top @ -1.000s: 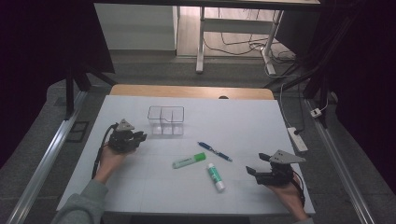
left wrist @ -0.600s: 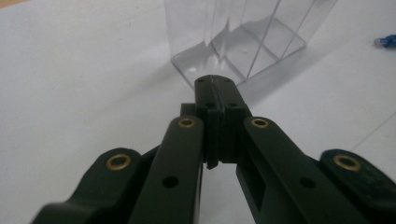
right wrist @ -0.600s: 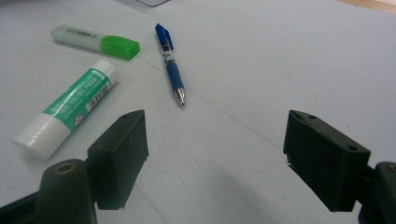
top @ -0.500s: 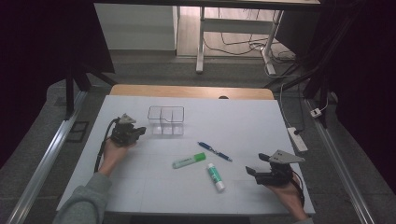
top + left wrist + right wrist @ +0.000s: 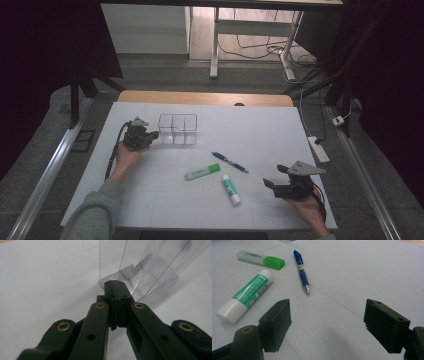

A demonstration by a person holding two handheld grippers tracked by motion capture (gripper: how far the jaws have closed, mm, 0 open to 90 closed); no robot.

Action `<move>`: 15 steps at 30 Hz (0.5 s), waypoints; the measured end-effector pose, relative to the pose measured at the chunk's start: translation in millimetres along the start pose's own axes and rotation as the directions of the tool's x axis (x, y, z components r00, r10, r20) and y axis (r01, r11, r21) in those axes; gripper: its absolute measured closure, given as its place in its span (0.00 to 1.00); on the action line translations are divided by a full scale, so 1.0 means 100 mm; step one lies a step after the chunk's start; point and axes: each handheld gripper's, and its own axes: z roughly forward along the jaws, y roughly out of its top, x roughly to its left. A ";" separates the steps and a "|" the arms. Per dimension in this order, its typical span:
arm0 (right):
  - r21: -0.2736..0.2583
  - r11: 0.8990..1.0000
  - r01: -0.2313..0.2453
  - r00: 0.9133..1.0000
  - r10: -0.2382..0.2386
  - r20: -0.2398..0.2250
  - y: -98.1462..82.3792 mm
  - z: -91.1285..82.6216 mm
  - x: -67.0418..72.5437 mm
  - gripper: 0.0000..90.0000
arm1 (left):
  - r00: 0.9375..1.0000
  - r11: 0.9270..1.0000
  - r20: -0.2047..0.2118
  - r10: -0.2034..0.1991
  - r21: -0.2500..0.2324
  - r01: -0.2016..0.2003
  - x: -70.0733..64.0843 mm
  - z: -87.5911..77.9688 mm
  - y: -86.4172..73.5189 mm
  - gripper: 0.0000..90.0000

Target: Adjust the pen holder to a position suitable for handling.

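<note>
In the left gripper view we lose the clear organiser [image 5: 150, 267] at the top and right edges, so we cannot count its compartments there. Whether the left gripper [image 5: 115, 285] touches its wall, we cannot tell. In the right gripper view the highlighter [image 5: 260, 258] has print too small for us to read, and the glue stick's [image 5: 245, 295] label is likewise illegible.

No legible text; glue stick [image 5: 244, 295] label print unreadable.
</note>
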 end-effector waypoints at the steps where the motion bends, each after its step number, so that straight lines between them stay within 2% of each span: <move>1: 0.001 1.000 0.000 1.000 0.000 0.001 0.00 0.00 0.00 0.24 | 1.000 1.000 0.000 0.000 0.000 0.000 0.00 0.00 0.00 0.98; 2: 0.001 1.000 -0.001 1.000 0.001 0.000 0.00 0.00 0.00 0.24 | 1.000 1.000 0.010 -0.002 -0.004 0.002 0.00 0.01 0.01 0.98; 10: 0.006 1.000 -0.002 1.000 0.002 -0.001 -0.01 0.02 0.01 0.24 | 1.000 1.000 0.005 -0.005 -0.005 0.005 0.00 0.03 0.02 0.98; 15: 0.015 1.000 -0.001 1.000 0.000 0.003 -0.01 0.02 0.00 0.24 | 0.999 0.999 0.025 -0.029 -0.014 0.030 0.02 0.06 0.02 0.98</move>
